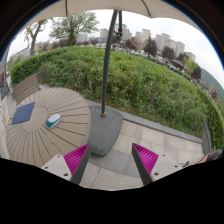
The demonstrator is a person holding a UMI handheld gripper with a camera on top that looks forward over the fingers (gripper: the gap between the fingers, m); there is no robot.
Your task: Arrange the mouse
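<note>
The gripper (110, 160) sits at the bottom centre of the frame, its two fingers spread wide apart, magenta pads (76, 157) facing inward, holding nothing.

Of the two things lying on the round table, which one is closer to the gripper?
The small light mouse; the dark blue mat lies farther off, beyond it. The open gripper holds nothing.

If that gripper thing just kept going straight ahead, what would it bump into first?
Probably the grey umbrella base and its pole, which stand just ahead of the open gripper. Depth is hard to judge. The round wooden table with the mouse lies off to the side.
</note>
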